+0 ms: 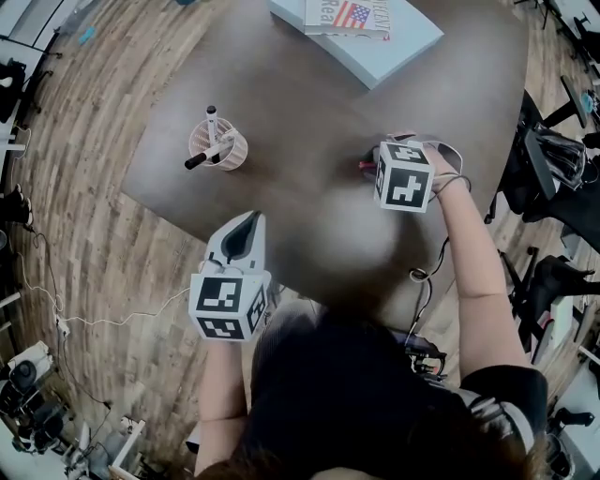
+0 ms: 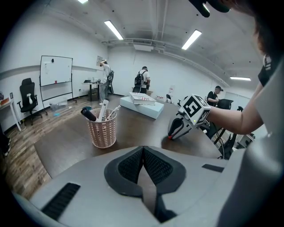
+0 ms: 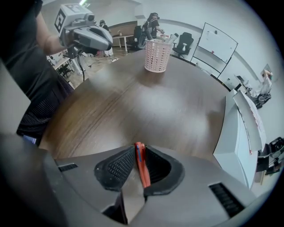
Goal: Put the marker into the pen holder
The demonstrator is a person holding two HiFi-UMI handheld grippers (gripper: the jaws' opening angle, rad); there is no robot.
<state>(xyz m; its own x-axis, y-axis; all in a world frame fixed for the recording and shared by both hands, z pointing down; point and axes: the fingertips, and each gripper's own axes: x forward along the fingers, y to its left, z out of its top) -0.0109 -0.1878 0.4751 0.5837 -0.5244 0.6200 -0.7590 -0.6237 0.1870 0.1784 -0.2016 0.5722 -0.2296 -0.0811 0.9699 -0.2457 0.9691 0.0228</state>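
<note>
A dark brown table [image 1: 309, 122] is seen from above on a wood-plank floor [image 1: 94, 234]. At its far edge a pale blue box [image 1: 398, 47] is laid, with a booklet [image 1: 345, 15] showing a flag resting on top. Toward the table's left side a pink mesh pen holder [image 1: 218, 147] is stood upright, with a black-capped marker [image 1: 199, 160] and white pens [image 1: 212, 120] leaning out of it. Open tabletop lies between it and the right gripper [image 1: 367, 169], and the two are well apart. In the room behind, a whiteboard [image 2: 56, 71], office chairs [image 2: 27, 95] and standing people [image 2: 143, 80] can be made out. The left gripper [image 1: 251, 217] is held over the near left edge of the table, its jaws brought fully together with nothing between them. The right gripper is held low at the table's right side, its jaws narrowed onto a red marker [image 3: 142, 170]. The marker is pinched lengthwise between the pads, its end reaching just past the fingertips.
</note>
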